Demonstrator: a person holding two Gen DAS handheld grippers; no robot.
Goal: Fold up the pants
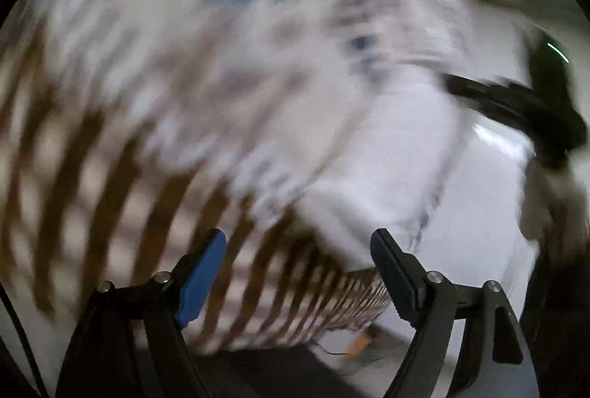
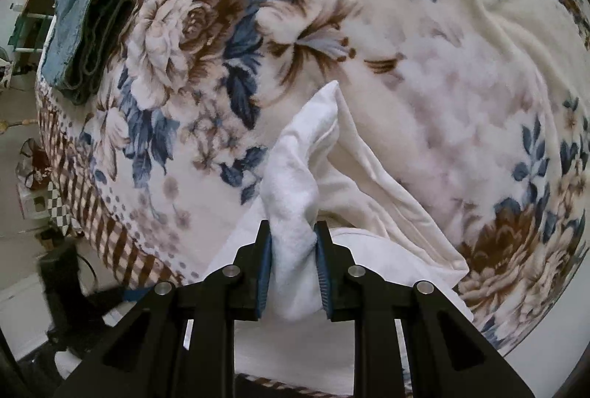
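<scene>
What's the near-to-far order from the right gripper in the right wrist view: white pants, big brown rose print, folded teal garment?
1. white pants: clamped in the jaws of the right gripper, dead centre.
2. big brown rose print on the floral blanket: ahead, to the left.
3. folded teal garment: farthest, at the blanket's far left edge.

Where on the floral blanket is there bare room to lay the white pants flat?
The widest free patch of the floral fleece blanket lies beyond and right of the bunched white pants clamped in the right gripper. The far-left corner is taken by a folded blue-green cloth. The left-wrist view is too blurred to judge.
</scene>
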